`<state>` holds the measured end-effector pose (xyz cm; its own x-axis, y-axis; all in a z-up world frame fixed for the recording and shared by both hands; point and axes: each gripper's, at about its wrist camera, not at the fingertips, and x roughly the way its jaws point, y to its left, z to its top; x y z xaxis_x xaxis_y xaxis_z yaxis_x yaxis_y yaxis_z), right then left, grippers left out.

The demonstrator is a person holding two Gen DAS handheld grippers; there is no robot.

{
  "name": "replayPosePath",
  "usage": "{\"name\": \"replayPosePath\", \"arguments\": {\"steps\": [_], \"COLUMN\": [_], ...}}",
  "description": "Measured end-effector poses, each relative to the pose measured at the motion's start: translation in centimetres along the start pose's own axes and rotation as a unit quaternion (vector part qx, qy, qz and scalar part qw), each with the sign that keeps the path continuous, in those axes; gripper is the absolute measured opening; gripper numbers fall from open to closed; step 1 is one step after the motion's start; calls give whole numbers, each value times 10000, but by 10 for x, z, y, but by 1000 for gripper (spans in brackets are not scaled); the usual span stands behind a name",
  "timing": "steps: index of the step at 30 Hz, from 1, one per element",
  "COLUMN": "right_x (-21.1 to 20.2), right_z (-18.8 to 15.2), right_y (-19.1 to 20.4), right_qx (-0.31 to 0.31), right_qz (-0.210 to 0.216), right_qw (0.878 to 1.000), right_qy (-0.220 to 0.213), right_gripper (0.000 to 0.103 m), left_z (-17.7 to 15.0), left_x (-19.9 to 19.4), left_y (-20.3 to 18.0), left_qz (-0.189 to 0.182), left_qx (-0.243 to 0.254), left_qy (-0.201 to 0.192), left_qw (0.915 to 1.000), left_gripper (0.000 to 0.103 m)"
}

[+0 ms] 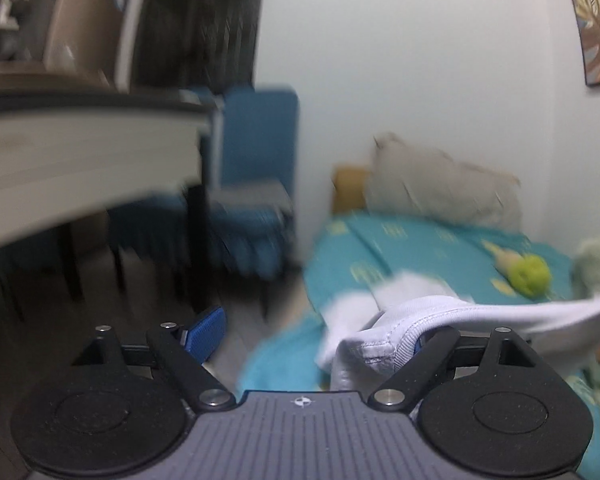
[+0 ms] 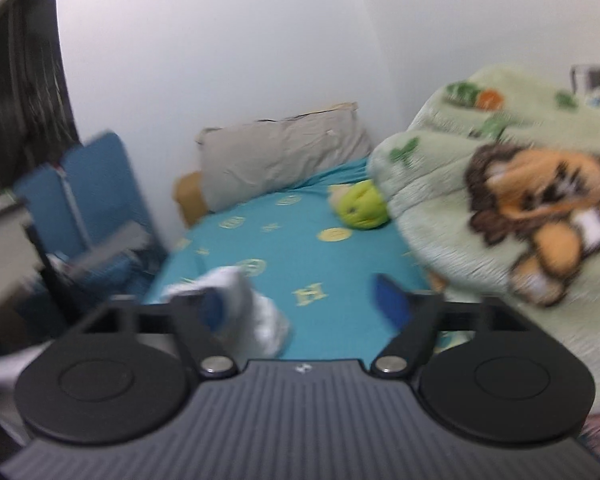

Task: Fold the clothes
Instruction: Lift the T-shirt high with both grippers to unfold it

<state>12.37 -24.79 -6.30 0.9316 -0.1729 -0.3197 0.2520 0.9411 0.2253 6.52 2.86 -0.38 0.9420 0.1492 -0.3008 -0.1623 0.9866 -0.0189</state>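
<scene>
Light, limp white garment (image 1: 440, 312) draped over one finger of wide-open left claw (image 1: 312, 330), right claw (image 2: 300, 304) likewise agape, empty; best pinched at ribbed hem

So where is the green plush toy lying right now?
The green plush toy lies on the teal bedsheet, near the far end in the right wrist view, between the grey pillow and the pale green lion blanket, which it touches.
</scene>
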Motion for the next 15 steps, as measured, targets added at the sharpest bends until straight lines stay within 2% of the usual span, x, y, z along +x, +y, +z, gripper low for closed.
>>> {"name": "replayPosePath", "arguments": {"steps": [2, 6, 9, 13, 15], "right_x": [8, 21, 10, -14, -17], "right_z": [-6, -17, -14, -1, 5], "right_y": [4, 2, 2, 6, 7], "right_qx": [-321, -334, -159, -133, -74], "right_qz": [-96, -7, 42, 39, 50], "right_qw": [9991, 9959, 9988, 9991, 9986], "right_qy": [265, 839, 459, -389, -517], "right_gripper": [90, 90, 90, 90, 90], "left_z": [4, 12, 12, 14, 16], "left_x": [-2, -5, -10, -23, -27], "left_y": [4, 8, 11, 18, 17], "left_qz": [17, -30, -115, -281, -303], "left_qx": [-133, -357, -450, -610, -628], "left_qy": [-99, -226, -417, -703, -842], "left_qw": [9999, 9991, 9980, 9953, 9940], "left_gripper": [87, 87, 87, 87, 87]}}
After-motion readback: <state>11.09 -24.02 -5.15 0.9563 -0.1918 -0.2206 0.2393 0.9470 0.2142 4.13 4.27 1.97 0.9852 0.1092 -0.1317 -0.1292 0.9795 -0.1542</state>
